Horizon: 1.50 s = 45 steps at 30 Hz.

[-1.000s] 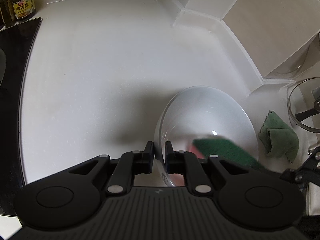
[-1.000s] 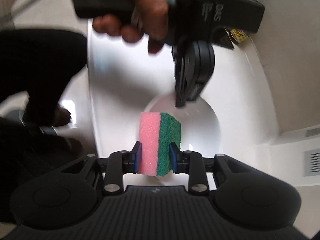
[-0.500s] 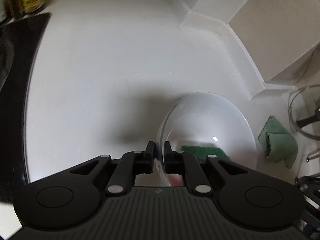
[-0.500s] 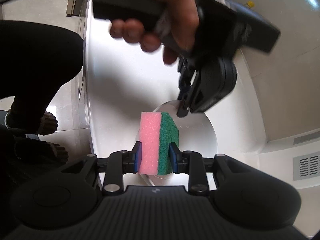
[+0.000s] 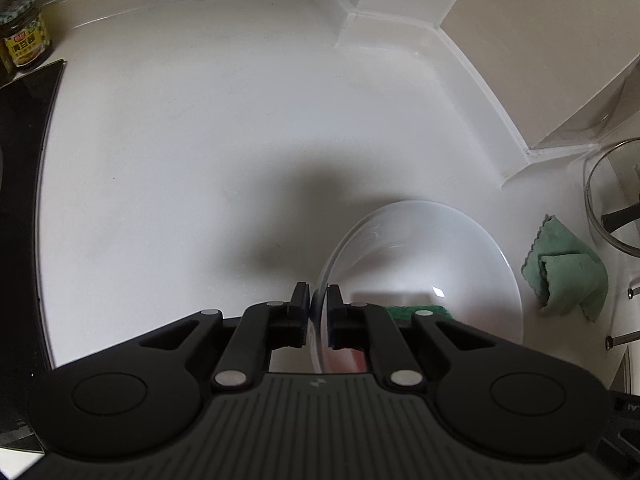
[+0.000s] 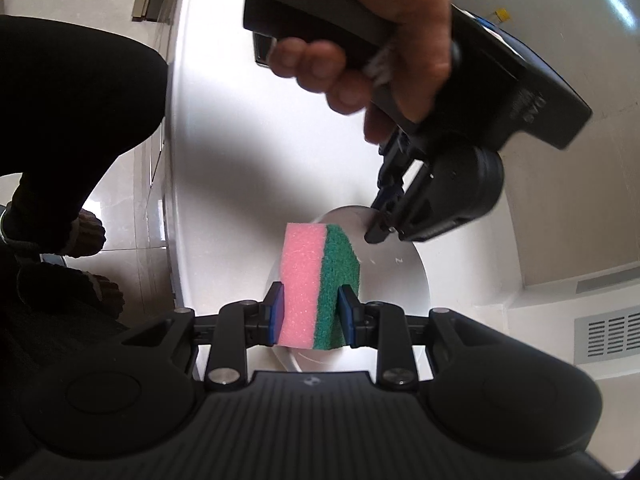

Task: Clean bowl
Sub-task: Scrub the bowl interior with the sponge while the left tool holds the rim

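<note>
A white bowl is held above the white counter. My left gripper is shut on the bowl's near rim. In the right wrist view the bowl lies below, with the left gripper clamped on its far rim. My right gripper is shut on a pink and green sponge, which sits over the bowl's near side. In the left wrist view the sponge's green edge shows low inside the bowl.
A folded green cloth lies right of the bowl. A glass pot lid is at far right. A jar and a black cooktop are at left. The person's legs stand beside the counter edge.
The left gripper with the bowl has pulled back and higher from the counter. The sponge has slid toward the bowl's near side and shows less in the left wrist view.
</note>
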{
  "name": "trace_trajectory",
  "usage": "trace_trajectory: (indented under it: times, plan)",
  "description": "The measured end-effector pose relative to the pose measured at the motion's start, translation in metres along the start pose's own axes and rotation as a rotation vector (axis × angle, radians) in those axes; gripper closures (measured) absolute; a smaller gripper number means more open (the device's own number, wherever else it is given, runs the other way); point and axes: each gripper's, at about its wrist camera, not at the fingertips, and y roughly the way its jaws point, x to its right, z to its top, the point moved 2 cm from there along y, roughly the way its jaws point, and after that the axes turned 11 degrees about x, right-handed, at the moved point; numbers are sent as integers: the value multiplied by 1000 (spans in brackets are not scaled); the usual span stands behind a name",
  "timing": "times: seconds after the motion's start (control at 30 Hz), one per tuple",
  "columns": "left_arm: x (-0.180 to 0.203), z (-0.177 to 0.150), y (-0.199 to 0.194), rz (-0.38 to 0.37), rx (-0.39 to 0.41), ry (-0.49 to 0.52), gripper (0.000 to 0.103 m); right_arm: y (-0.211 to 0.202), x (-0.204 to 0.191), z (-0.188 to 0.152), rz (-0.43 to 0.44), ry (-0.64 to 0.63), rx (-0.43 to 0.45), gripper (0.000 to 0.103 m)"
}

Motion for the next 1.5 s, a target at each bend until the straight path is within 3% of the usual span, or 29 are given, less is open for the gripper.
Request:
trace_trajectory:
  times: [0.33,0.5,0.57,0.73,0.9,1.2,1.43,1.5]
  plan:
    - [7,-3,-2,13,9,-17,96,8,-6,0,1,43,15,78]
    - [19,28,22,10,-28,63,97,8,-3,-6,27,5,-8,78]
    - [20,32,25,9,-32,47,97,9,3,-10,28,18,-8,78]
    - [19,15,9,25,4,3,97,13,2,-9,15,58,10,77]
    - [26,-4,2,68,47,27,95,16,1,-6,11,68,20,77]
    - [28,35,26,38,-44,69,97,20,-1,-10,3,58,34,78]
    - [22,4,2,55,25,-52,96,20,3,-16,13,76,56,77]
    - [25,-1,2,69,34,-42,95,19,5,-14,13,70,52,77]
